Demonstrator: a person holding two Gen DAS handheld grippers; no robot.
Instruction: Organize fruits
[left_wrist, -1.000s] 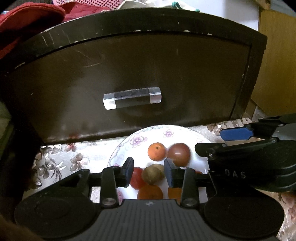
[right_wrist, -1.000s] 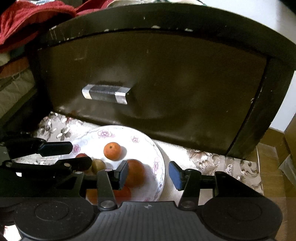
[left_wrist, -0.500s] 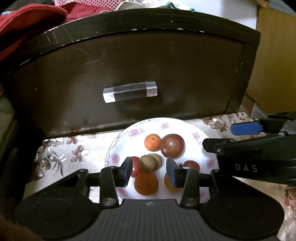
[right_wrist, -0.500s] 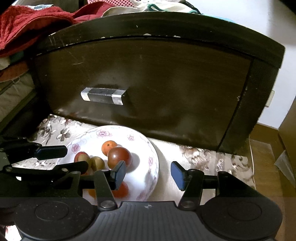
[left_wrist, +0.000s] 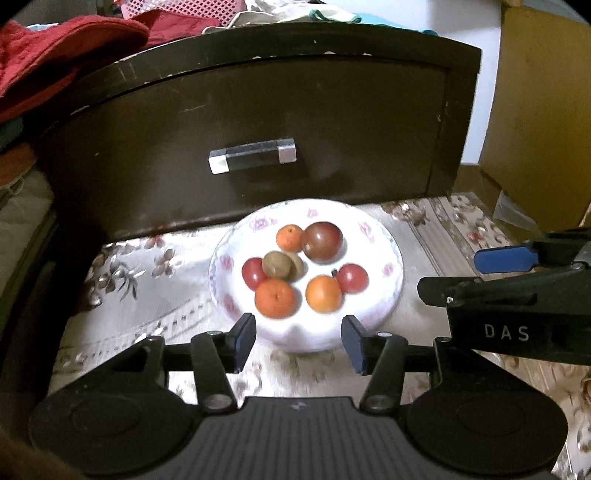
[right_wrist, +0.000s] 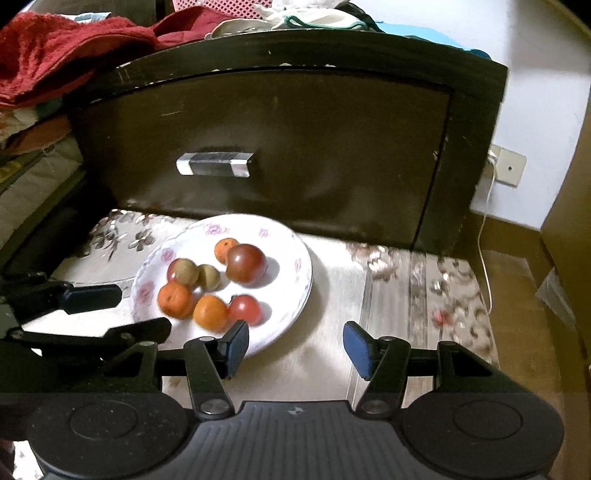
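A white flowered plate (left_wrist: 391, 254) sits on a floral cloth (left_wrist: 147, 291), just in front of a dark drawer front (left_wrist: 258, 122) with a clear handle (left_wrist: 252, 155). All the fruit lies on the plate: a large dark-red plum (left_wrist: 322, 239) at the side nearest the drawer, a small orange (left_wrist: 290, 236) touching it, two brownish kiwis (left_wrist: 282, 264) pressed together near the plate's middle, a red tomato (left_wrist: 252, 272) against them, a second red tomato (left_wrist: 352, 277) on the opposite side, and two oranges (left_wrist: 275, 297) at the near rim, the paler one (left_wrist: 323, 294) touching that second tomato. The left gripper (left_wrist: 298, 343) hangs over the plate's near rim; its jaws have just been opening and stand moderately wide with nothing between them. The right gripper (right_wrist: 295, 349) is beside the plate, over bare cloth at the side away from the left gripper, one finger over the plate's edge; its jaws have also just been opening, stand equally wide, and hold nothing. Red cloth (right_wrist: 55, 55) and other laundry are heaped on top of the drawer unit.
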